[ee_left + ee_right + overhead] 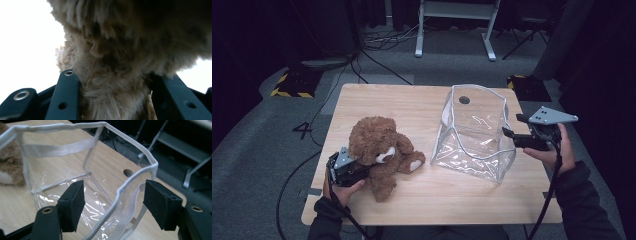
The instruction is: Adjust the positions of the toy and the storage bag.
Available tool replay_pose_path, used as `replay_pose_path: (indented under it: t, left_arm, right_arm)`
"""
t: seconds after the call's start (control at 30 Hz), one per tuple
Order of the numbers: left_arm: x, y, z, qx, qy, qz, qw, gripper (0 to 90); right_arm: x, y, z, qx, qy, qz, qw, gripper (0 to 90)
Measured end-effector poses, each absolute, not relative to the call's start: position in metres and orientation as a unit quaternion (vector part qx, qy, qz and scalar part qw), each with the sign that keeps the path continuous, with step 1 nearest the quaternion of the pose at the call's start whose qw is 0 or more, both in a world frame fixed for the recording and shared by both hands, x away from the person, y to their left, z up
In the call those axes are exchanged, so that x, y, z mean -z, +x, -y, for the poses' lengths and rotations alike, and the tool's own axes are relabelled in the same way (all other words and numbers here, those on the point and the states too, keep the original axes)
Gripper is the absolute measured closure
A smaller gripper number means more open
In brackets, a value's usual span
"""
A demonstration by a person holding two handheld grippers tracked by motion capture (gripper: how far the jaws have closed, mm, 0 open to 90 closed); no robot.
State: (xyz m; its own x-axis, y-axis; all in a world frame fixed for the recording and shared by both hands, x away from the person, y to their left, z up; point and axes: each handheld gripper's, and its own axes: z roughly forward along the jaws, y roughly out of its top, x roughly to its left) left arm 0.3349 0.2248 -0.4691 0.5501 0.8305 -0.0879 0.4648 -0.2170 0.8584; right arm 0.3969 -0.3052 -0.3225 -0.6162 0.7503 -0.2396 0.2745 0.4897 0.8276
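Observation:
A brown teddy bear sits on the wooden table at the left. My left gripper comes in from the bear's left and is shut on its furry body. In the left gripper view the fur bulges between the two black jaws of that gripper. A clear plastic bag with white edging stands open at the right. My right gripper is at the bag's right rim. It stands open, and the white rim passes between its pads without being pinched.
A round cable hole lies in the table behind the bag. Beyond the table stand a white desk frame and yellow-black floor markers, with cables on the grey floor. Bare tabletop lies between bear and bag.

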Motion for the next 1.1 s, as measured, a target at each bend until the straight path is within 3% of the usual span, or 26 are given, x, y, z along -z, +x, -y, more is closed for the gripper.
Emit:
replay_pose_path:
  t: [0.2,0.3,0.37,0.4,0.57,0.7,1.1]
  left_arm:
    - [0.469,0.335,-0.225,-0.200,0.754,-0.429,0.456,57.1]
    - [0.469,0.335,-0.225,-0.201,0.754,-0.429,0.455,56.9]
    - [0.469,0.335,-0.225,-0.202,0.754,-0.429,0.454,56.9]
    - [0.469,0.335,-0.225,-0.201,0.754,-0.430,0.455,56.9]
    - [0.469,0.336,-0.225,-0.202,0.755,-0.426,0.455,56.9]
    - [0.469,0.336,-0.225,-0.202,0.755,-0.426,0.456,56.9]
    - [0.469,0.336,-0.225,-0.202,0.754,-0.426,0.458,55.0]
  right_arm:
    - [0.337,0.420,0.304,-0.365,0.362,-0.820,0.253,37.7]
    - [0.347,0.428,0.299,-0.342,0.383,-0.827,0.230,51.2]
    - [0.347,0.431,0.298,-0.347,0.390,-0.825,0.218,63.3]
    - [0.347,0.432,0.295,-0.346,0.387,-0.824,0.228,73.9]
    - [0.348,0.438,0.289,-0.350,0.375,-0.830,0.220,82.4]
    - [0.349,0.446,0.280,-0.358,0.363,-0.835,0.205,86.7]
    - [0.348,0.462,0.247,-0.359,0.306,-0.857,0.207,87.3]
